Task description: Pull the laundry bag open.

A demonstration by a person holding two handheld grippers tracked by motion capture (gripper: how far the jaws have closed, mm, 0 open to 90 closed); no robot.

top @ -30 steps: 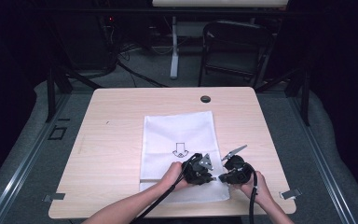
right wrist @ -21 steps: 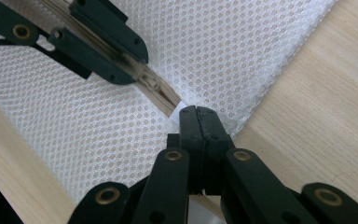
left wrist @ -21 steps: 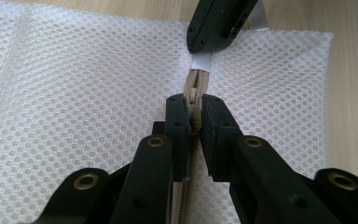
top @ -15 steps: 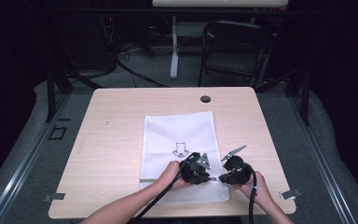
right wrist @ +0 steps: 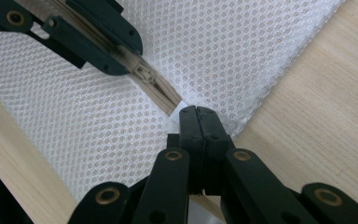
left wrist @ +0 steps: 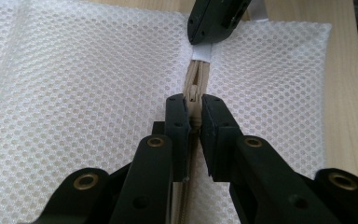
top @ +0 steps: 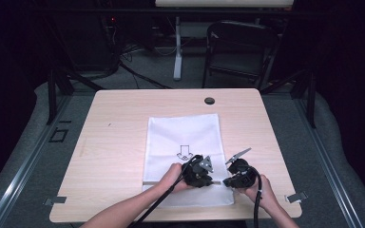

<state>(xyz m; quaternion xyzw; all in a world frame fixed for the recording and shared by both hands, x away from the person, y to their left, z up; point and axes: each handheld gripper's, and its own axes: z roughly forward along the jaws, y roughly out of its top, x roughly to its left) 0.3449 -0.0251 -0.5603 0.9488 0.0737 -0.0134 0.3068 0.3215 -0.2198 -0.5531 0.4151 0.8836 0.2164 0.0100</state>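
A white mesh bag lies flat on the wooden table, with a beige zipper running across its near end. My left gripper is shut on the zipper pull; from above it sits over the bag's near right part. My right gripper is shut on the white tab at the zipper's end, by the bag's right edge. The two grippers point toward each other, a short stretch of zipper apart. A black arrow print marks the bag's middle.
A dark cable hole sits near the table's far edge. Bare wood surrounds the bag on the left, right and far sides. A dark chair and a white post stand on the floor beyond the table.
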